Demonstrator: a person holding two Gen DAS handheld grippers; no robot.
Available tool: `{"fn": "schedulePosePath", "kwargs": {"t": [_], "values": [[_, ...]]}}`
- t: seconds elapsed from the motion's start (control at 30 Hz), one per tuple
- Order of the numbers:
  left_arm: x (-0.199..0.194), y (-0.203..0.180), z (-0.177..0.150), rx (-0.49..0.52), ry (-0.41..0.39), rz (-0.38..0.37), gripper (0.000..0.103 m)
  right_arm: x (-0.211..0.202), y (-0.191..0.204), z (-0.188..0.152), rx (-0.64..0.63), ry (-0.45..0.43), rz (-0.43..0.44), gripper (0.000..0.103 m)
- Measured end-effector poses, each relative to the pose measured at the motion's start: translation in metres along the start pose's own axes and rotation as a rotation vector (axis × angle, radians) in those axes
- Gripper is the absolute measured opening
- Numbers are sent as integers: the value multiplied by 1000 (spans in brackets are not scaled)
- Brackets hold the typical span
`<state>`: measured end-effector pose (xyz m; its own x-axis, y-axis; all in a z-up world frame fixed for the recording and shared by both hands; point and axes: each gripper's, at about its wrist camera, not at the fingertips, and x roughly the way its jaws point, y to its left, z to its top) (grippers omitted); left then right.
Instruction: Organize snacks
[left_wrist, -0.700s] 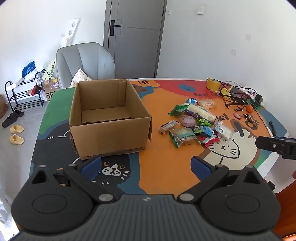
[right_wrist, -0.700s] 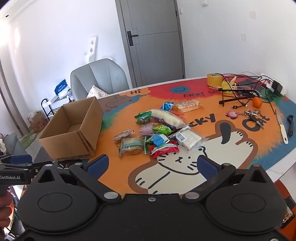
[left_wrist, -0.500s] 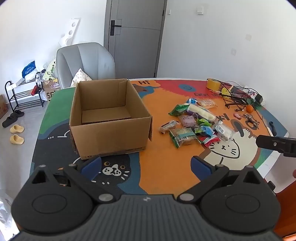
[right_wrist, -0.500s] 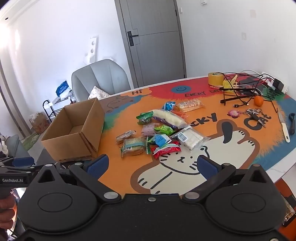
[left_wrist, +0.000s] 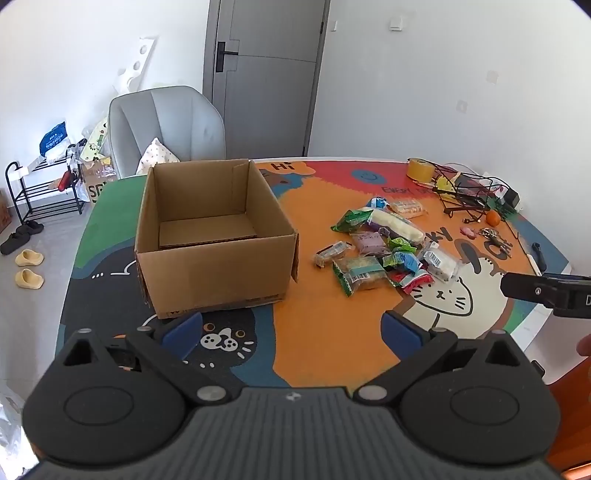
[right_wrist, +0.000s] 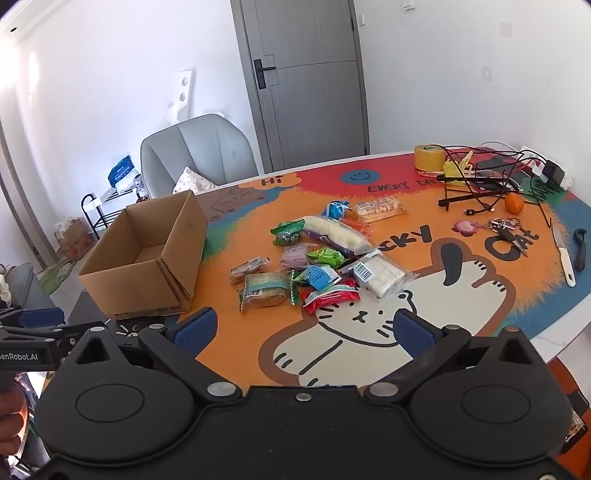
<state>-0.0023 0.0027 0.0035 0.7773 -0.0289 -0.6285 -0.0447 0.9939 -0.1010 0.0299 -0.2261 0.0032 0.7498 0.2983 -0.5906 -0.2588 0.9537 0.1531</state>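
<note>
worktop (left_wrist: 303, 332): big and colourful, with a cat picture; it carries everything.
cardboard box (left_wrist: 212, 236): on the left, top open and nothing inside, so it looks ready to take the snacks.
snacks (right_wrist: 314, 258): a loose pile of small packets to the right of the box, not touching it; none put away yet.
left gripper (left_wrist: 291, 328): wide open, holding nothing, at the near edge in front of the box.
right gripper (right_wrist: 303, 328): wide open, holding nothing, near the pile, probably to pick first.
</note>
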Motion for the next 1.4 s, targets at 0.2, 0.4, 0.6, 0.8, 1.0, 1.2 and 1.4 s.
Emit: {"fn": "schedulePosePath", "kwargs": {"t": [0.2, 0.4, 0.6, 0.8, 1.0, 1.2, 1.4], "values": [[-1, -1, 0, 1, 0, -4, 102, 1, -1, 1, 4, 3, -2, 103], [-1, -2, 1, -3, 0, -5, 102, -1, -1, 0, 2, -4, -3, 103], [0, -1, 0, -6, 3, -3, 102, 0, 0, 0, -1, -1, -4, 103], [-1, -1, 1, -5, 1, -2, 102, -1, -1, 1, 1, -3, -6, 103], [-1, 0, 1, -5, -1, -1, 102, -2, -1, 1, 0, -7, -9, 103], [-1, 0, 1, -6, -2, -1, 102, -3, -1, 2, -2, -11, -14, 103], [-2, 1, 1, -11, -8, -2, 102, -3, 0, 2, -3, -13, -13, 103]]}}
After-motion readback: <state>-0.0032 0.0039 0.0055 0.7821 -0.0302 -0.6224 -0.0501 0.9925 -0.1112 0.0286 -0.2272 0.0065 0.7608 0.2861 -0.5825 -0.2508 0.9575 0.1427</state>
